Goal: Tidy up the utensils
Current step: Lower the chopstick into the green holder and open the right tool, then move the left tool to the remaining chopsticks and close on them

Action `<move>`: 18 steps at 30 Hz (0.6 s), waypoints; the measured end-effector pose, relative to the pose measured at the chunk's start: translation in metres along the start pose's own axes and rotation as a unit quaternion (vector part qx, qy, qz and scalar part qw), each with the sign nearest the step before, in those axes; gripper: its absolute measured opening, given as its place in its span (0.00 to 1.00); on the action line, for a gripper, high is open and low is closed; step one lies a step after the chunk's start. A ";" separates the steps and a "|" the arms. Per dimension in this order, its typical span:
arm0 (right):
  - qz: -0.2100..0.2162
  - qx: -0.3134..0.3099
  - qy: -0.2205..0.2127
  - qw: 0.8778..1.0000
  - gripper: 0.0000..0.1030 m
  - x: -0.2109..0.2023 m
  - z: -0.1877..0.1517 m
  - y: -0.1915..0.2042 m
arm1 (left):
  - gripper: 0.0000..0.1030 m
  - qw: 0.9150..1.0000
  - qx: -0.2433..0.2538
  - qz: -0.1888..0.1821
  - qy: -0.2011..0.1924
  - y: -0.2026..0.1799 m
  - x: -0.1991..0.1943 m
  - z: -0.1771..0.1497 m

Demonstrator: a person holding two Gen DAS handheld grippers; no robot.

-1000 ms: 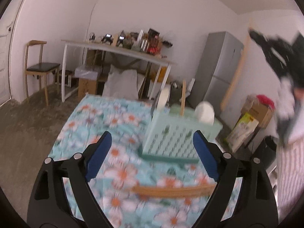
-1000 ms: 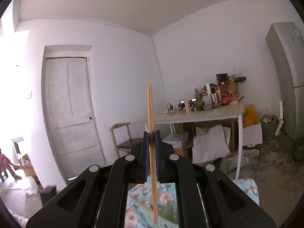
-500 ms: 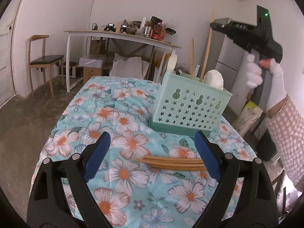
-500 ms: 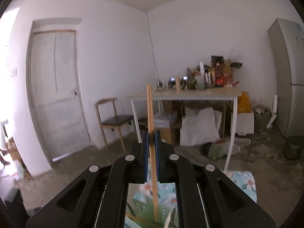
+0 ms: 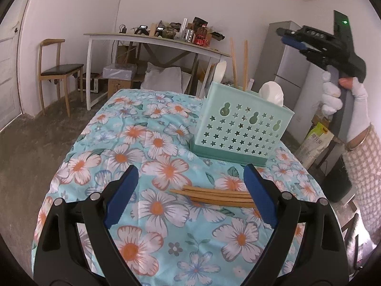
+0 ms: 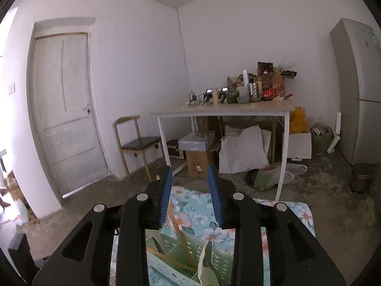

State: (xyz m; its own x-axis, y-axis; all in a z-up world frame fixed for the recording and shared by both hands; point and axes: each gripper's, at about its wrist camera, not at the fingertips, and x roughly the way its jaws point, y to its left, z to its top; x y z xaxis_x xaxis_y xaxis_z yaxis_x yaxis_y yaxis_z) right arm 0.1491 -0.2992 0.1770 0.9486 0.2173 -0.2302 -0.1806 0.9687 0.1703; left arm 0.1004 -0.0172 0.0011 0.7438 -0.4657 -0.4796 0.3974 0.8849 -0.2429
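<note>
A mint-green utensil caddy (image 5: 243, 128) with star holes stands on the flowered tablecloth (image 5: 147, 143). Two wooden chopsticks (image 5: 245, 64) and two white spoons (image 5: 272, 93) stand in it. A bundle of chopsticks (image 5: 214, 195) lies flat in front of it, between the fingers of my open left gripper (image 5: 190, 190). A gloved hand holds my right gripper (image 5: 285, 37) above the caddy. In the right wrist view the right gripper (image 6: 190, 186) has its jaws opening, with nothing pressed between the pads. Below it a chopstick (image 6: 181, 236) leans free in the caddy (image 6: 171, 262).
Behind the cloth-covered table stands a white table (image 5: 157, 40) loaded with bottles and clutter, with boxes and white bags (image 6: 243, 150) under it. A wooden chair (image 5: 57, 71) and a door (image 6: 64, 109) are at the left, a grey fridge (image 6: 359, 90) at the right.
The right gripper was shut on an upright chopstick; its jaws have now parted and the chopstick stands in the caddy. The left gripper sank toward the lying chopsticks.
</note>
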 end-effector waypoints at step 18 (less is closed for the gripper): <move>-0.028 0.176 0.097 0.979 0.36 -0.093 -0.126 -0.011 | 0.83 0.998 -0.023 -0.025 0.052 -0.027 0.005 -0.027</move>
State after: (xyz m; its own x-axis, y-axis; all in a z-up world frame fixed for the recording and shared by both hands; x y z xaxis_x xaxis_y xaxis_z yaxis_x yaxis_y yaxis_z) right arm 0.0302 -0.3154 0.0762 0.8806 0.2163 -0.4216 0.0044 0.8860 0.4637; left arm 0.0783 -0.0434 -0.0173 0.6627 -0.5084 -0.5498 0.4065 0.8609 -0.3059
